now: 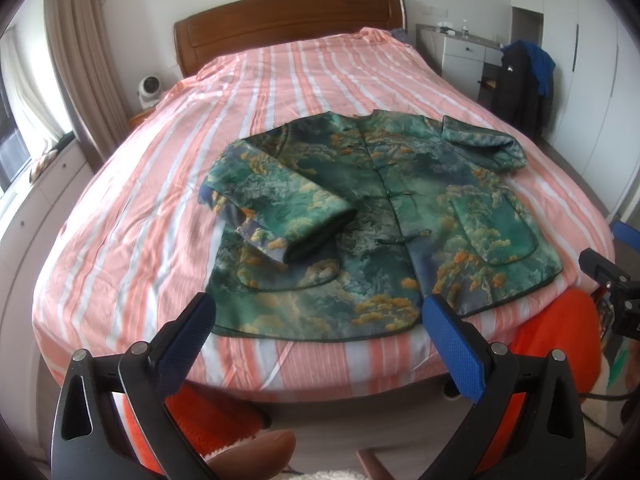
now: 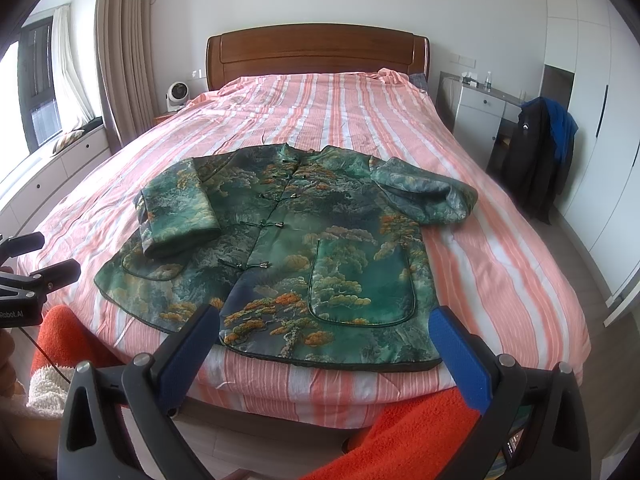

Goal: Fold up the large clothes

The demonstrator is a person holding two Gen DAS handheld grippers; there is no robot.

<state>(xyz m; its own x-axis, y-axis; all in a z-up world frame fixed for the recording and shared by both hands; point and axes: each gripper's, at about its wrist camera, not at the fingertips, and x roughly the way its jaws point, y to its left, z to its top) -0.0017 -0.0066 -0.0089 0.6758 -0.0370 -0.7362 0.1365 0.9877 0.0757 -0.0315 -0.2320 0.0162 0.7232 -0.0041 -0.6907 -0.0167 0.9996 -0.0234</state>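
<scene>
A green patterned jacket (image 1: 384, 216) (image 2: 288, 248) with orange tree prints lies front up on the striped bed, buttoned down the middle. Its left sleeve (image 1: 280, 208) (image 2: 176, 208) is folded in over the body; the right sleeve (image 1: 484, 142) (image 2: 424, 196) lies bunched out to the side. My left gripper (image 1: 320, 316) stands open just short of the jacket's hem, holding nothing. My right gripper (image 2: 326, 326) is also open, hovering before the hem near the right pocket (image 2: 360, 284). In the left wrist view the right gripper (image 1: 612, 280) shows at the right edge.
The bed (image 1: 120, 240) (image 2: 500, 264) has a pink and white striped sheet and a wooden headboard (image 2: 316, 52). An orange cloth (image 2: 404, 436) hangs below the foot. A dark coat on a chair (image 2: 536, 156) and a white cabinet (image 2: 476, 112) stand right; a small fan (image 2: 176, 94) left.
</scene>
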